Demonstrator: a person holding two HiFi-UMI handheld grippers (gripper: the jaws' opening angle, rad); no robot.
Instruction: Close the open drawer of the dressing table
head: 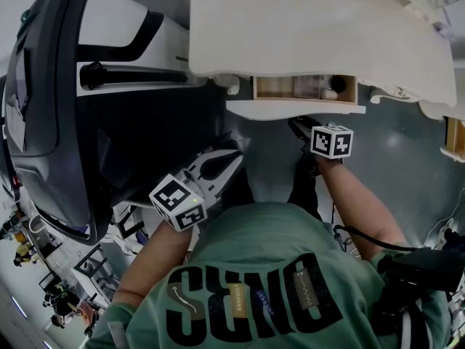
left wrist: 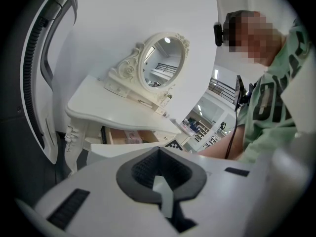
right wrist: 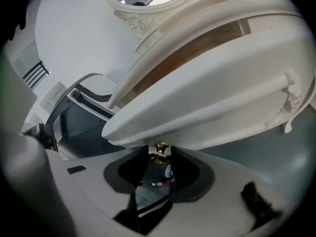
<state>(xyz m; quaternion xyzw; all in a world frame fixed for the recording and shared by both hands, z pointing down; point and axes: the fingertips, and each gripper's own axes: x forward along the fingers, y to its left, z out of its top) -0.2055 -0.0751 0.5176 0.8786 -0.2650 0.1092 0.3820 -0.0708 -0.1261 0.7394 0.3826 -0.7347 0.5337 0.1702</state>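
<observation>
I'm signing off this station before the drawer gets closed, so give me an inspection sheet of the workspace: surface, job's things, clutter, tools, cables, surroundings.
Surface: white dressing table top; an oval mirror stands at its back.
Job's things: drawer open; gold knob on its front.
Clutter: small items in the drawer, too small to identify.
Tools: right tool open, the knob between its jaws, pads not pressing on it; left tool shut, empty, away from the table.
Cables: black cable beside the person's right arm.
Surroundings: large black-and-white machine left of the table; grey floor.
</observation>
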